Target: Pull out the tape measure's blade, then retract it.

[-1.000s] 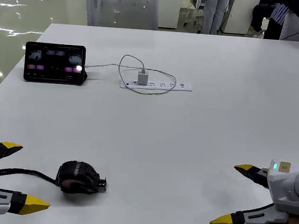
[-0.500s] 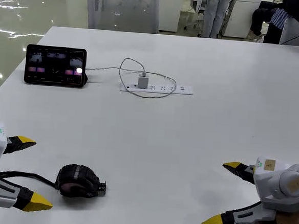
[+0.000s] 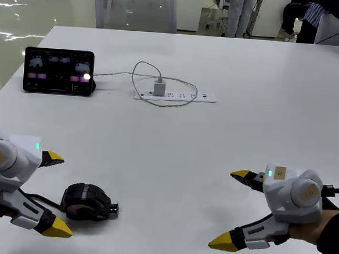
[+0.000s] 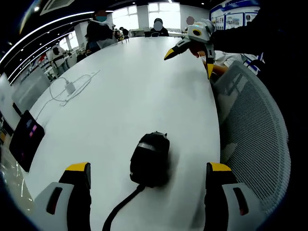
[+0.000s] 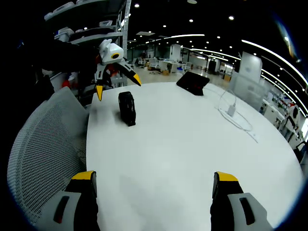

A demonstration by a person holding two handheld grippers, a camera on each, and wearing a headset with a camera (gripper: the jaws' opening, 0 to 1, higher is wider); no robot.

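Black and round, the rubber-cased tape measure (image 3: pixel 86 201) lies near the near-left corner of the white table (image 3: pixel 228 125) in the head view, its black wrist strap (image 3: pixel 36 198) trailing off towards the left edge. The left gripper (image 3: pixel 57 194) sits just beside it with its yellow-tipped jaws spread wide and holding nothing, one tip on either side of the strap. The right gripper (image 3: pixel 229 208) hovers well apart, near the near-right edge, jaws equally wide and empty. A dark tablet (image 3: pixel 59 71) and a white power strip (image 3: pixel 174 95) with a looped cable lie far back.

In the left gripper view the case lies between the two parted jaws and a little ahead of them — neither one touches it.

In the right gripper view the case lies close to the table's edge, far ahead of that gripper's open jaws, with the left gripper behind it.

No blade shows outside the case, so I judge the task not yet begun: gripping the case, catching the end hook, drawing the blade out and letting it run back all remain.
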